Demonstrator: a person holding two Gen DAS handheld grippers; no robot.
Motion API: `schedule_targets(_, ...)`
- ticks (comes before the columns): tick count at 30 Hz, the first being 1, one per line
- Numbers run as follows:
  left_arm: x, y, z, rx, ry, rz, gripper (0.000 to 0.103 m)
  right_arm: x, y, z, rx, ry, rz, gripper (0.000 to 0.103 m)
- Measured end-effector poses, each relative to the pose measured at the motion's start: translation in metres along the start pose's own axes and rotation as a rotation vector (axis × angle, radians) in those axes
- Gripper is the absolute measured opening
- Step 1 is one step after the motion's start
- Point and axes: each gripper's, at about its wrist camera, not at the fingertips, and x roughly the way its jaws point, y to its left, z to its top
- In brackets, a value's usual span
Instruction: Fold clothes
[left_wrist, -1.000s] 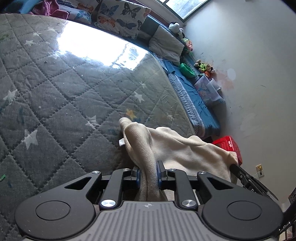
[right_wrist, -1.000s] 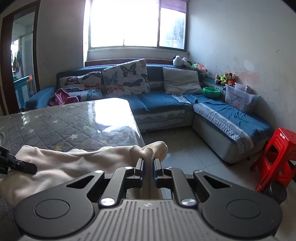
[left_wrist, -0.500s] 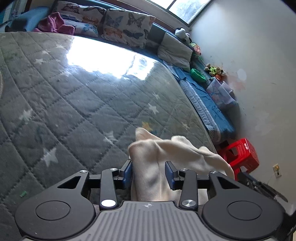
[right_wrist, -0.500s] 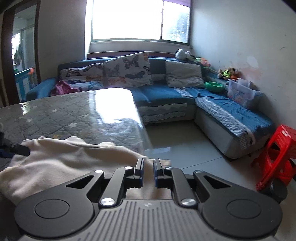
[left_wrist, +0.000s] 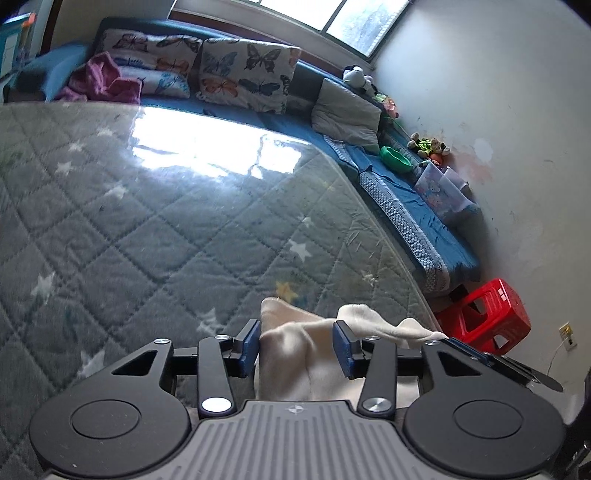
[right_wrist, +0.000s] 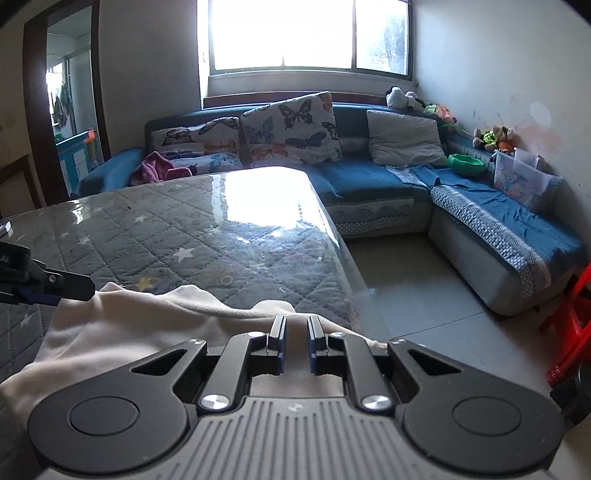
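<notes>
Releasing the cream fleece garment, my left hand-held gripper is opening around it (right hand-held gripper pinches lower-centre cloth); I'd let go evenly.

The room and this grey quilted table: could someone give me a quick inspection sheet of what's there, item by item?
Surface: grey quilted table with star print under a glossy cover, bright window glare on it.
Job's things: one cream garment lying at the table's near edge.
Clutter: nothing seen on the table besides the garment.
Grippers: left gripper opening, garment between its fingers; right gripper nearly shut, garment under it, grip unclear.
Cables: a thin cord by a wall socket.
Surroundings: blue corner sofa, butterfly cushions, soft toys, green bowl, clear plastic box, red stool.
</notes>
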Motion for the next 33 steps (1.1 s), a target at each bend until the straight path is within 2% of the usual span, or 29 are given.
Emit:
schedule_targets(9, 0.011, -0.017, 0.001, 0.065, -0.001, -0.020, 0.046, 0.005, -0.006, -0.001, 0.017, 0.001, 0.010, 0.014)
schedule_targets(17, 0.024, -0.019, -0.003, 0.098, 0.008, 0.013, 0.046, -0.023, -0.002, -0.013, -0.007, 0.002, 0.039, 0.017)
schedule_targets(25, 0.002, -0.001, -0.005, 0.098, -0.039, 0.059, 0.046, -0.067, 0.010, -0.038, -0.021, -0.036, 0.067, 0.021)
schedule_targets(30, -0.027, -0.007, -0.017, 0.102, -0.080, -0.003, 0.046, -0.089, 0.012, -0.060, -0.040, -0.054, 0.020, 0.022)
schedule_targets(33, -0.040, -0.015, -0.033, 0.123, -0.071, -0.067, 0.046, -0.098, 0.009, -0.071, -0.046, -0.072, -0.002, 0.024)
